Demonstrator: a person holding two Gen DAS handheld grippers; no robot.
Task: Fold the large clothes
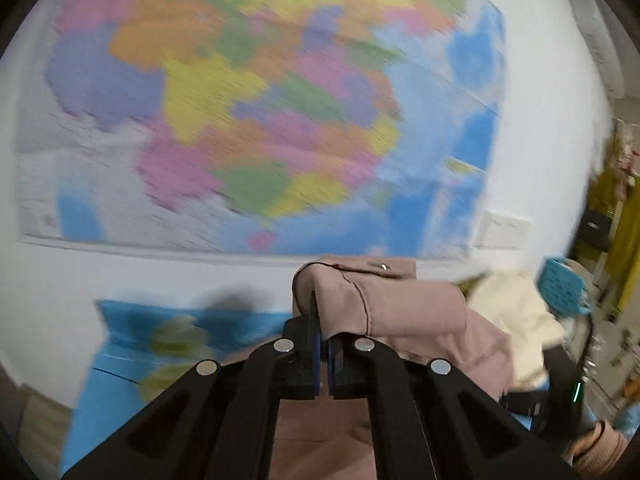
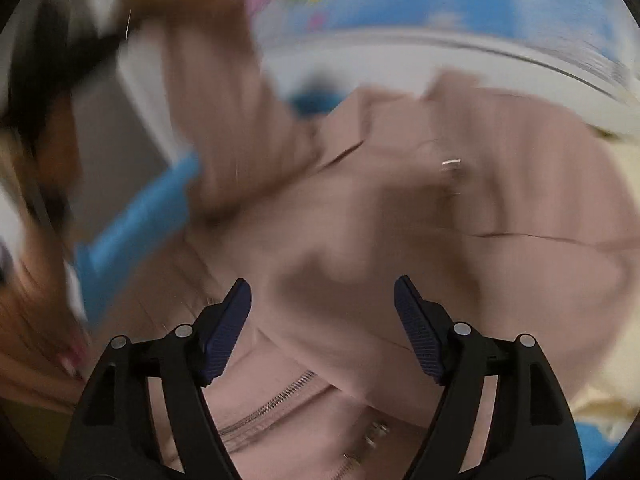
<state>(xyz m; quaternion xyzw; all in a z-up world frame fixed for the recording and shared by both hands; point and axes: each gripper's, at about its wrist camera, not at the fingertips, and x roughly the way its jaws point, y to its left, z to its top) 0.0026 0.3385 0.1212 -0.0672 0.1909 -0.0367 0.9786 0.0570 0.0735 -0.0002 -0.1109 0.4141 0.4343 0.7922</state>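
A dusty-pink jacket [image 1: 384,304] with a snap button hangs draped over my left gripper [image 1: 324,344], whose blue-padded fingers are shut on a fold of its fabric and hold it up in front of the wall map. In the right wrist view the same pink jacket [image 2: 400,220] lies spread below, its metal zipper [image 2: 280,400] showing near the bottom. My right gripper [image 2: 322,320] stands open above the cloth with nothing between its fingers. That view is heavily blurred.
A large coloured map [image 1: 260,112] covers the white wall behind. A blue surface [image 1: 132,360] lies under the clothes. A cream garment [image 1: 516,320] and a teal perforated basket [image 1: 564,288] sit at the right. A blue edge [image 2: 136,216] runs at the left.
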